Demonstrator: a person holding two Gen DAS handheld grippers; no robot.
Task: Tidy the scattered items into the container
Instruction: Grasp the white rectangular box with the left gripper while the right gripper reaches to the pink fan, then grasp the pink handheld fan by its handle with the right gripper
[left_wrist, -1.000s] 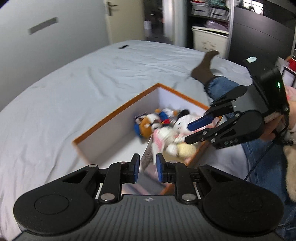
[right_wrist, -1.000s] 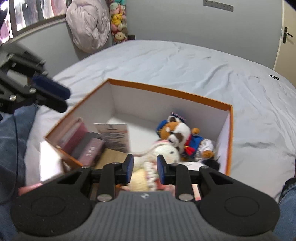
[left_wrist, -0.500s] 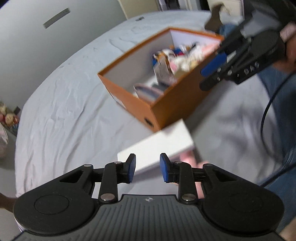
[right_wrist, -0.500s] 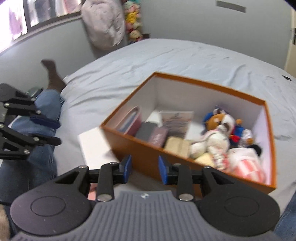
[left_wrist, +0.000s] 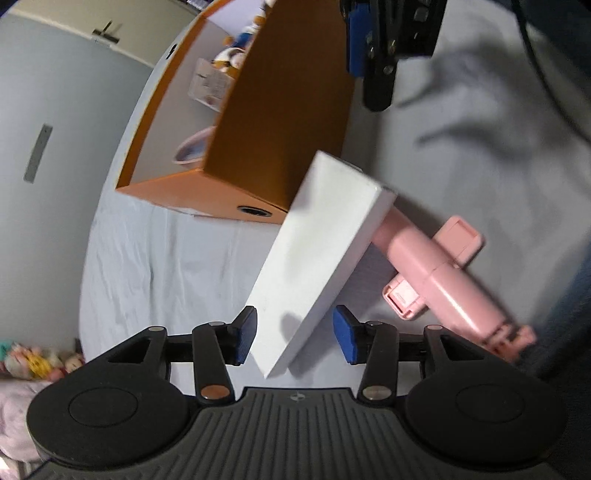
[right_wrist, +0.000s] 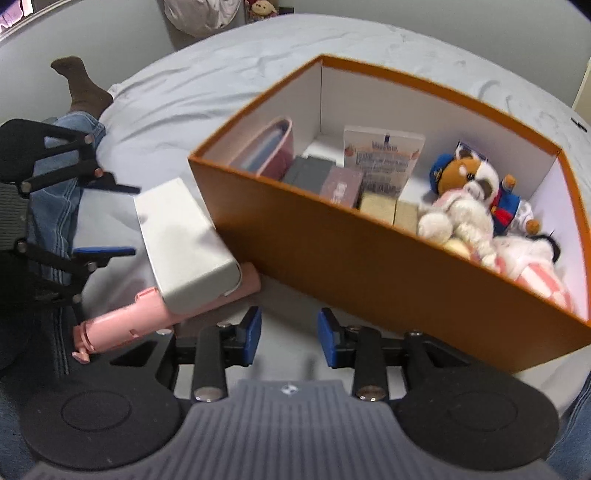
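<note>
The orange box (right_wrist: 332, 251) stands on the grey bed sheet and holds plush toys (right_wrist: 476, 199), books and a pink case (right_wrist: 273, 151). Beside its near wall a white box (left_wrist: 321, 236) lies tilted across a pink gadget (left_wrist: 436, 266). My left gripper (left_wrist: 294, 334) is opening its jaws, and the white box's near corner sits between the pads without being pressed. From the right wrist view the left gripper (right_wrist: 136, 221) sits at the white box's (right_wrist: 181, 236) left end. My right gripper (right_wrist: 290, 336) is open over bare sheet, next to the pink gadget (right_wrist: 125, 321).
A person's jeans leg and brown-socked foot (right_wrist: 81, 85) lie on the bed to the left. A bundle of bedding (right_wrist: 199, 14) and small plush toys (left_wrist: 33, 360) sit by the far wall. The orange box's wall (left_wrist: 280, 110) rises close behind the white box.
Both grippers came away from above the orange box and sank to the sheet in front of it. The left one rolled and widened its jaws around the white box's corner.
</note>
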